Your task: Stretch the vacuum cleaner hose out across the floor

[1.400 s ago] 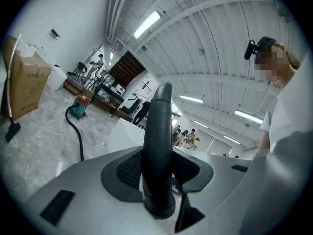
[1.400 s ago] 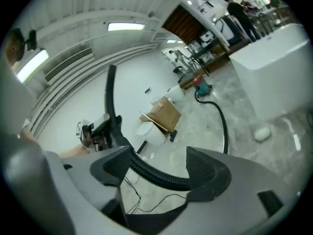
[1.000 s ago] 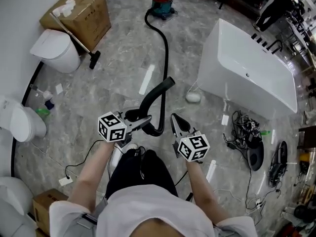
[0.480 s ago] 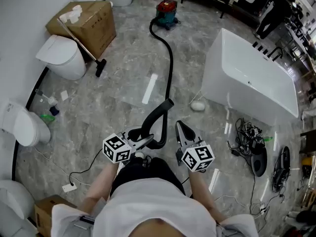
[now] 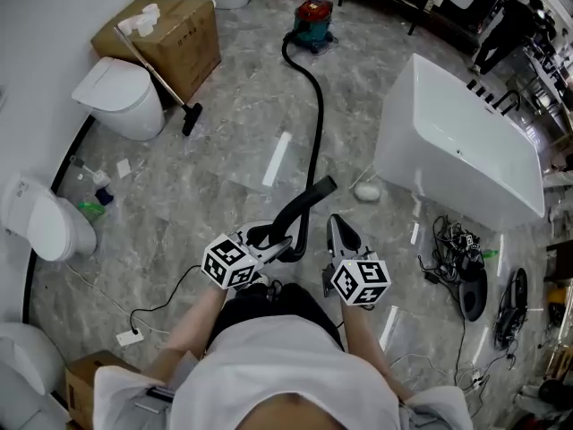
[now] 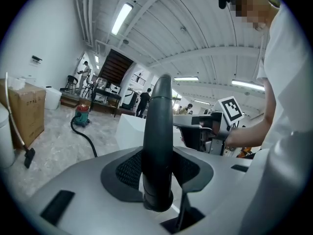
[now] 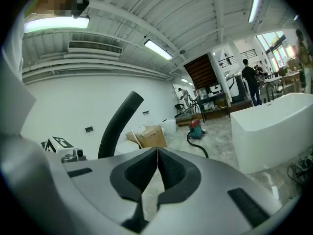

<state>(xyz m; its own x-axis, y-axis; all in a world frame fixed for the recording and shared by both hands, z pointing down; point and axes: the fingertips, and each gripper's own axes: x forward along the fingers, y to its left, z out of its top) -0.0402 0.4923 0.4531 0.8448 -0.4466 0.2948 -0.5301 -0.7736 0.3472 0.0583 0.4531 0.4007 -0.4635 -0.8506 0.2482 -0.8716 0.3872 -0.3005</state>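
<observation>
Clamping hose (image 6: 157, 131), left hand-held gripper (image 5: 271, 240) (between jaws)

Showing hose (image 5: 315, 141) running from vacuum (image 5: 313, 13) at back to left gripper (image 5: 273, 240) in front, passing between toilet (image 5: 121, 97), box (image 5: 175, 30) behind it, on left and tub (image 5: 457, 141) on right.

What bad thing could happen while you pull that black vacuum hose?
Only the left tool grips the hose; the right tool is shut on nothing, so the smooth end might slip out. The hose runs nearly straight to the vacuum cleaner, so more pulling could drag or tip it. A thin cable lies near the person's feet, a possible trip.
</observation>
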